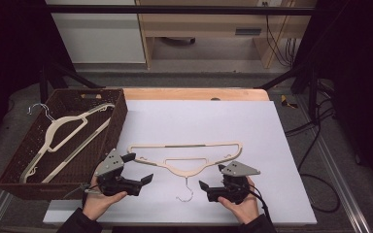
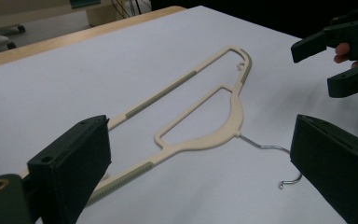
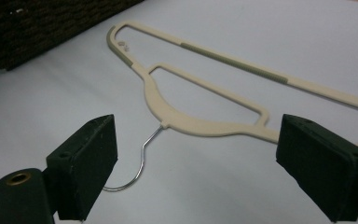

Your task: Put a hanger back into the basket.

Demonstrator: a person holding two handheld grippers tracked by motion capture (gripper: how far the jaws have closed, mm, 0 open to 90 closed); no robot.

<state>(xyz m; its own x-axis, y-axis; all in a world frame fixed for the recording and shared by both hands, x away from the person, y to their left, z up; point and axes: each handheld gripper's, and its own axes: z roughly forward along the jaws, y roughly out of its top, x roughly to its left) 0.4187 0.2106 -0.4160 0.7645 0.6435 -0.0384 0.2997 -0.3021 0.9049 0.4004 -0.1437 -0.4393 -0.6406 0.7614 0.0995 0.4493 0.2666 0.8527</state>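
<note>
A cream plastic hanger with a wire hook lies flat on the white board, hook pointing toward the person. My left gripper is open beside the hanger's left end, holding nothing. My right gripper is open just right of the hook, also holding nothing. In the left gripper view the hanger lies ahead between the wide-apart jaws of my left gripper, and the right gripper shows at the upper right. In the right gripper view the hanger and its hook lie between the jaws of my right gripper.
A dark woven basket stands at the left edge of the board with a second cream hanger inside it. The basket's corner shows in the right gripper view. The white board rests on a wooden table.
</note>
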